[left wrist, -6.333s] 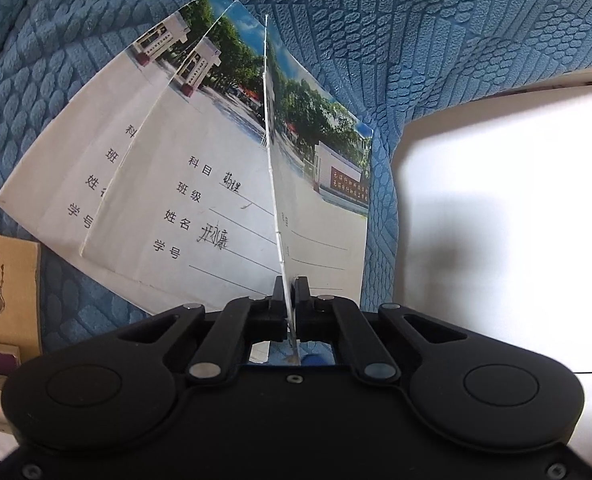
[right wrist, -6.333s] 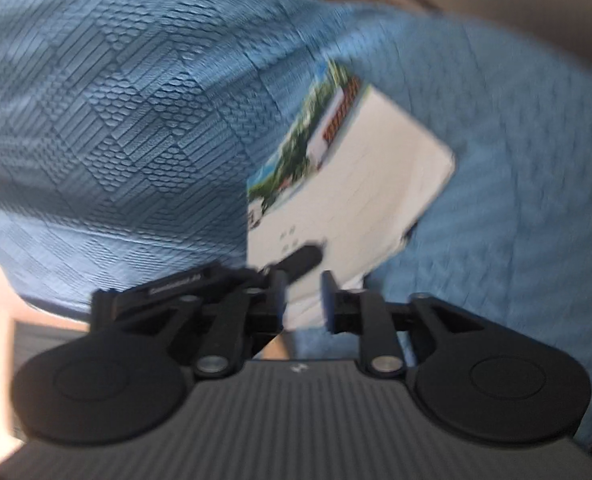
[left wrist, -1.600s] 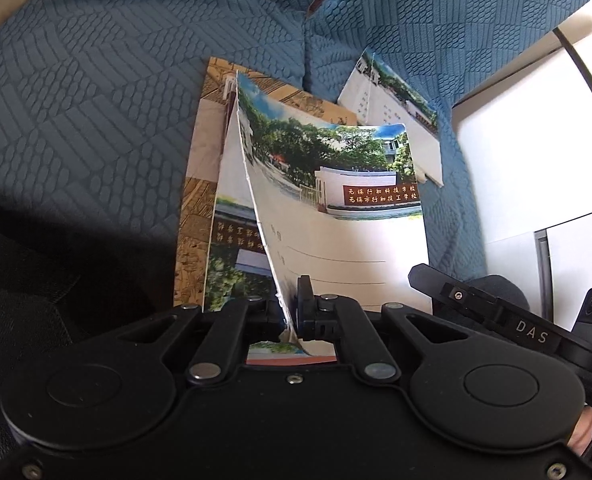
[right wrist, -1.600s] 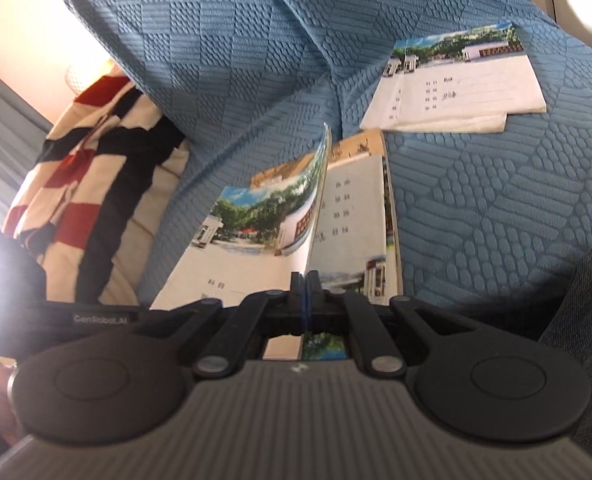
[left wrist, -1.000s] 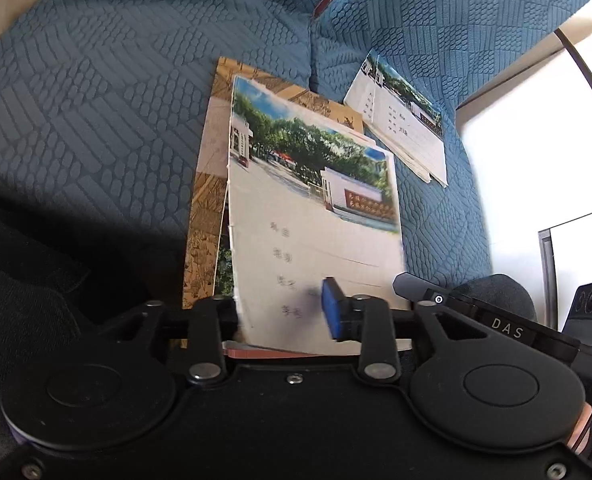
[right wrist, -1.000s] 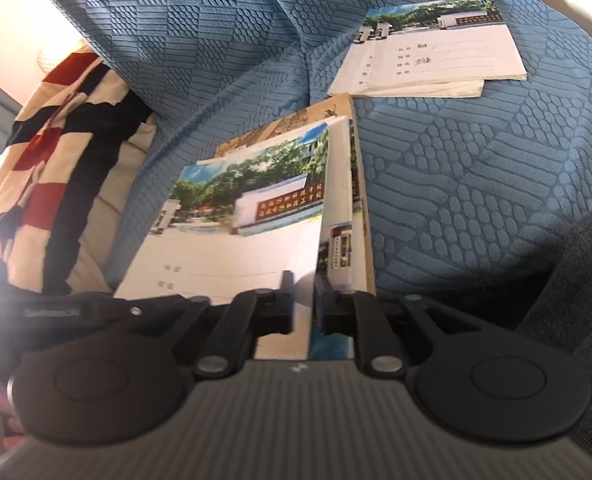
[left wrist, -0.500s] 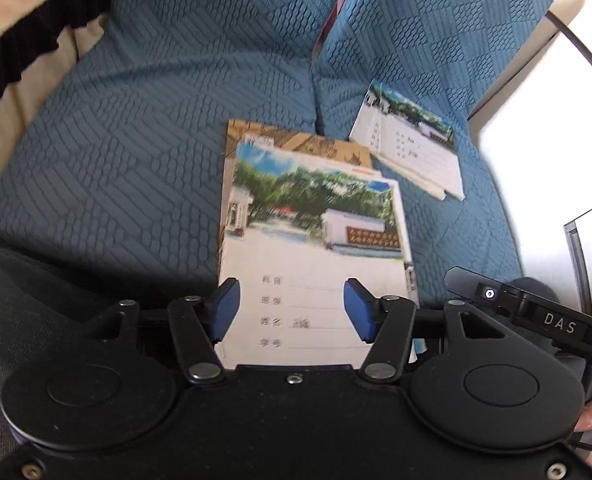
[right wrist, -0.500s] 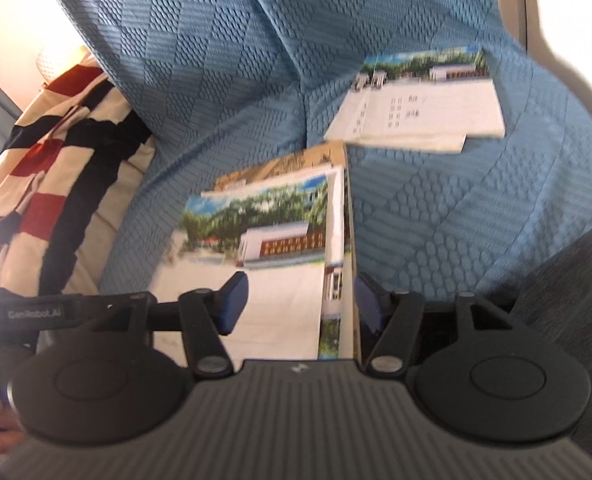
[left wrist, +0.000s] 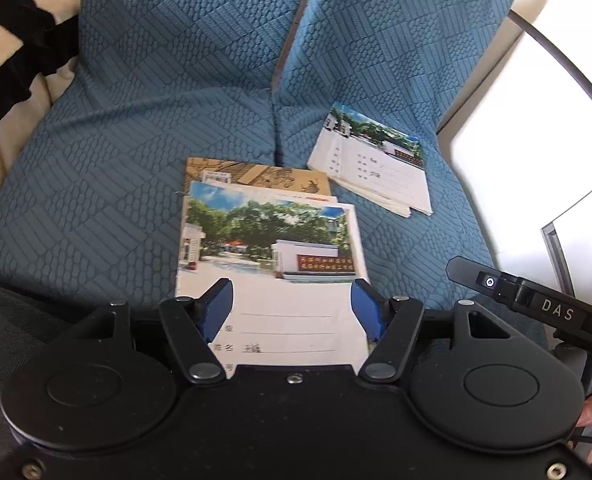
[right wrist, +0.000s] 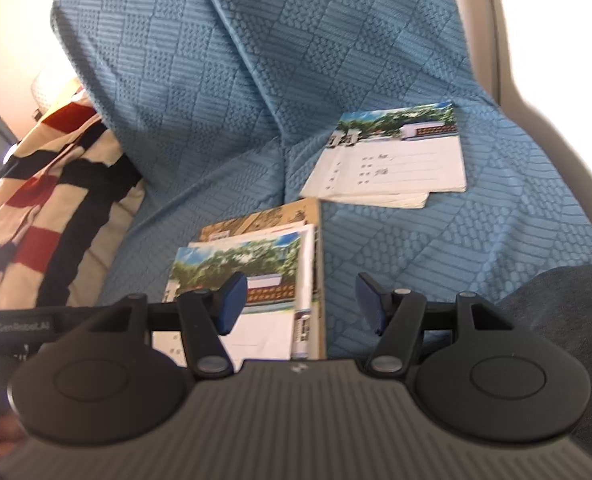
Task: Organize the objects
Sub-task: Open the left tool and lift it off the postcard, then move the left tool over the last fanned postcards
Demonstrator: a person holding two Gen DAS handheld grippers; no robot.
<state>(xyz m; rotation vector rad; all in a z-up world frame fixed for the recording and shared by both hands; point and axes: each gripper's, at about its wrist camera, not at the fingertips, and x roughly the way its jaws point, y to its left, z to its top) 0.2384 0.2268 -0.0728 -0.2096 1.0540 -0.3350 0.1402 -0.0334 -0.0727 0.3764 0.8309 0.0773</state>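
Left gripper (left wrist: 291, 306), jaws spread wide and empty, hovers over a glossy photo-cover notebook (left wrist: 269, 248) topping a stack on the quilted blue sofa cover (left wrist: 155, 128); a brown book (left wrist: 255, 172) beneath is mostly hidden. Smaller notebook pile (left wrist: 376, 168) lies apart.

Right gripper (right wrist: 300, 300), likewise spread and empty; this view is blurred. Its body cuts off the stack's (right wrist: 255, 264) near edge; striped fabric (right wrist: 43, 184) at left.

We can't see the near edge of the top notebook (left wrist: 271, 264): the left tool (left wrist: 291, 306) body covers it. The brown book (left wrist: 255, 174) under it shows only its far strip. The right wrist view is soft, so writing on the far notebooks (right wrist: 392, 160) is unreadable.
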